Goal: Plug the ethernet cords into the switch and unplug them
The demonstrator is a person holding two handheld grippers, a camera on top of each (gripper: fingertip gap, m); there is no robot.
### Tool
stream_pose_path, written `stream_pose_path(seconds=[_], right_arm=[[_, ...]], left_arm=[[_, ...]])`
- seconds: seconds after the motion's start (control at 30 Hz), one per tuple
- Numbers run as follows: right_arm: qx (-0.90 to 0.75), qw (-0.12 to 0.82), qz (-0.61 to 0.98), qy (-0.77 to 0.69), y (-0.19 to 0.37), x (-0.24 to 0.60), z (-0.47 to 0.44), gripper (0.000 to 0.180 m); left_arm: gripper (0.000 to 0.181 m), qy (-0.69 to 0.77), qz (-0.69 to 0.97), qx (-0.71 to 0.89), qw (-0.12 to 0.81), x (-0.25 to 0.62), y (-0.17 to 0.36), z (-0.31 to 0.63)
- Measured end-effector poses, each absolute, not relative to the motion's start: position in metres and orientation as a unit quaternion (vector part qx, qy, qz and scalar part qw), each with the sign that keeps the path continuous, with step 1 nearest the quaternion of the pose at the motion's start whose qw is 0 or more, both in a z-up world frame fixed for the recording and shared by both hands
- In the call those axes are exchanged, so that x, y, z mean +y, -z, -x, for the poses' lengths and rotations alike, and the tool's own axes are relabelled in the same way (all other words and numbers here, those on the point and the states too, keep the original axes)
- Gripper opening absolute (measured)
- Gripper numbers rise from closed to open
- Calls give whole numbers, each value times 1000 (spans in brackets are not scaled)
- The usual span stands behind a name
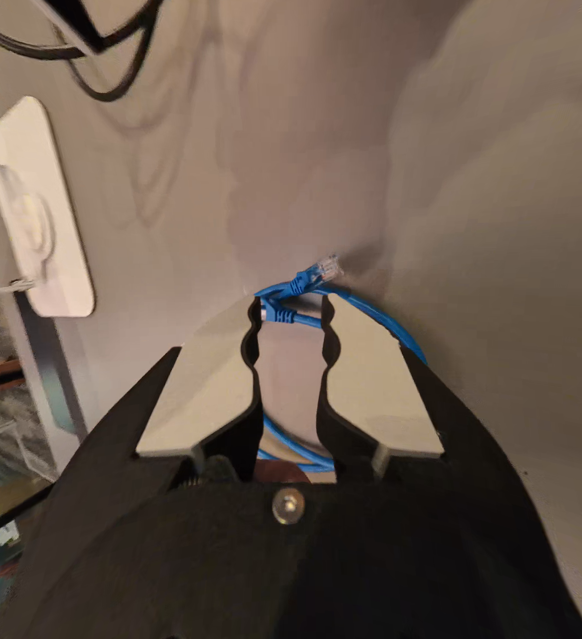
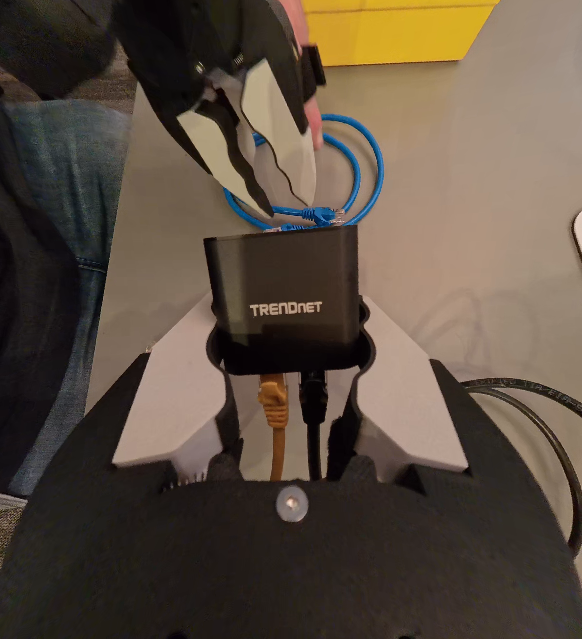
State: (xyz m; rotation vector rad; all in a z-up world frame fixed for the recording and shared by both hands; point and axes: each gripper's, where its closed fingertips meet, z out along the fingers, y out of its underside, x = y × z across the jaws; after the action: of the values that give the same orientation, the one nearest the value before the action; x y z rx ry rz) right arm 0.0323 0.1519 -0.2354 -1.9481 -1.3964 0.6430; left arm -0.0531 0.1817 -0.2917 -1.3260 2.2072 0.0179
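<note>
While the right gripper (image 2: pixel 291 340) clamps the switch (image 2: pixel 282 294), the left gripper (image 1: pixel 291 307) hangs part open over the blue cord (image 1: pixel 379 321).

Orange cord (image 2: pixel 275 415) and black cord (image 2: pixel 313 408) sit plugged in nearest the right gripper. Beyond the switch the blue cord lies coiled, light and springy; one plug (image 1: pixel 277 313) sits between the left fingertips, ungripped. Better to pinch the stiff boot than the clear, brittle-looking clip.

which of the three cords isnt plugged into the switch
The blue cord, coiled on the table beyond the switch, both plugs free; the orange and black ones are plugged in.
</note>
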Motion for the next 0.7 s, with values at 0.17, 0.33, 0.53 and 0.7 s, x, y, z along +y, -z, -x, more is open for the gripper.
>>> stream_pose_path(seconds=[0.17, 0.33, 0.53, 0.7], right_arm=[[-535, 321, 741, -250, 238, 151, -32, 73], [-533, 319, 741, -255, 241, 151, -33, 73], [-530, 319, 742, -257, 242, 152, -35, 73], [-529, 319, 743, -257, 242, 152, -36, 73]], left_arm=[[20, 12, 487, 843, 227, 188, 314, 53], [18, 41, 491, 839, 229, 191, 320, 43], [28, 69, 467, 852, 226, 191, 318, 30], [15, 91, 440, 871, 200, 180, 321, 24]])
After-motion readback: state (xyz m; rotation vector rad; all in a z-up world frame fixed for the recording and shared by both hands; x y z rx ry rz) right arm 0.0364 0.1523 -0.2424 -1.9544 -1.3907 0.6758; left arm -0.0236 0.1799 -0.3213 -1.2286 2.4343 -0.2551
